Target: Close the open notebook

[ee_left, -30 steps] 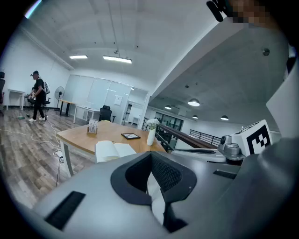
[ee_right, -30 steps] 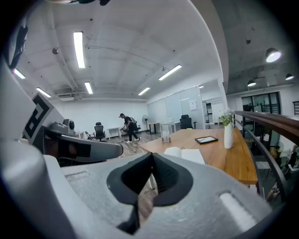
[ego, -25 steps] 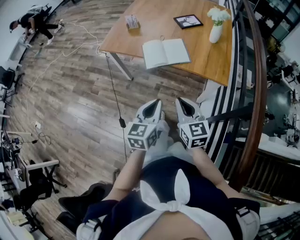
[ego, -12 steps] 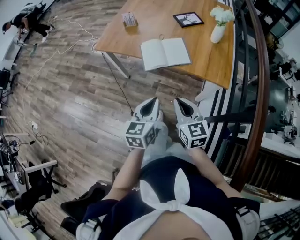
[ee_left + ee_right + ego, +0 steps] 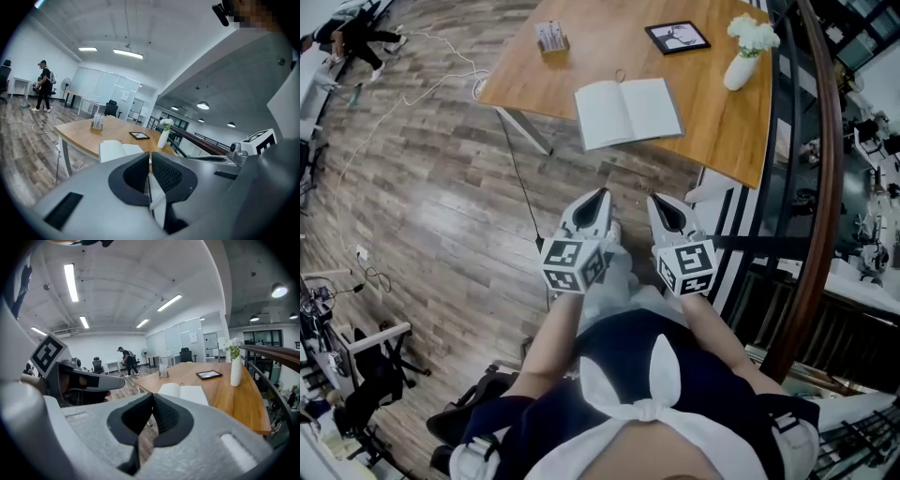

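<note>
While the two grippers are carried side by side ahead of the body, the table (image 5: 712, 122) is drawn closer than it was a second ago. The open notebook (image 5: 628, 112) is now seen lower in the head view, and less floor is left between it and the jaw tips. The notebook is laid flat near the table's front edge with both pages spread, at twelve o'clock from the grippers and well apart from them. A vase (image 5: 741, 66) is stood at two o'clock from it, a picture frame (image 5: 677, 37) at one o'clock and a card holder (image 5: 550, 36) at eleven o'clock. The left gripper (image 5: 598, 199) is kept clenched on nothing, and the right gripper (image 5: 664, 204) is likewise clenched and empty. Nothing is touched yet, so only the approach is judged to be under way. The closing itself is still to be done, and a page edge must probably be reached first.
</note>
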`<action>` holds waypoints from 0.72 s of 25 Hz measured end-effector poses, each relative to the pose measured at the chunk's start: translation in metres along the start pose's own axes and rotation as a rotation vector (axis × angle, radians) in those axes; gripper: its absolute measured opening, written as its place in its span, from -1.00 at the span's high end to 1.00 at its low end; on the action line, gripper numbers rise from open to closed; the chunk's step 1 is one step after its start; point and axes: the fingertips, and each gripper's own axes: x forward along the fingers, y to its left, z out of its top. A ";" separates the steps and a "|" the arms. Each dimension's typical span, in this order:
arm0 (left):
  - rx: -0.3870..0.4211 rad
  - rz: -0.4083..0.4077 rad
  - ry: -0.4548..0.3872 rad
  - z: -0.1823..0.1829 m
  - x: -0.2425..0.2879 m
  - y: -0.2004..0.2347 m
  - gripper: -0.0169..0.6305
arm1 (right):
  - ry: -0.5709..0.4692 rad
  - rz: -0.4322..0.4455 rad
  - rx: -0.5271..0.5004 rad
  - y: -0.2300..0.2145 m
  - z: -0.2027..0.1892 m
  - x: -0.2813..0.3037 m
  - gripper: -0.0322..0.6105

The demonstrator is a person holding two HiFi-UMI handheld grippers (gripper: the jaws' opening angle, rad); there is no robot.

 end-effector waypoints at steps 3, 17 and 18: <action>0.002 0.000 0.000 0.009 0.015 0.005 0.89 | 0.012 -0.003 0.002 -0.011 0.002 0.012 0.90; -0.076 0.036 -0.056 0.060 0.062 0.076 0.26 | 0.042 0.010 -0.009 -0.037 0.025 0.078 0.90; -0.080 0.035 -0.053 0.061 0.065 0.082 0.25 | 0.041 0.009 -0.011 -0.038 0.027 0.084 0.90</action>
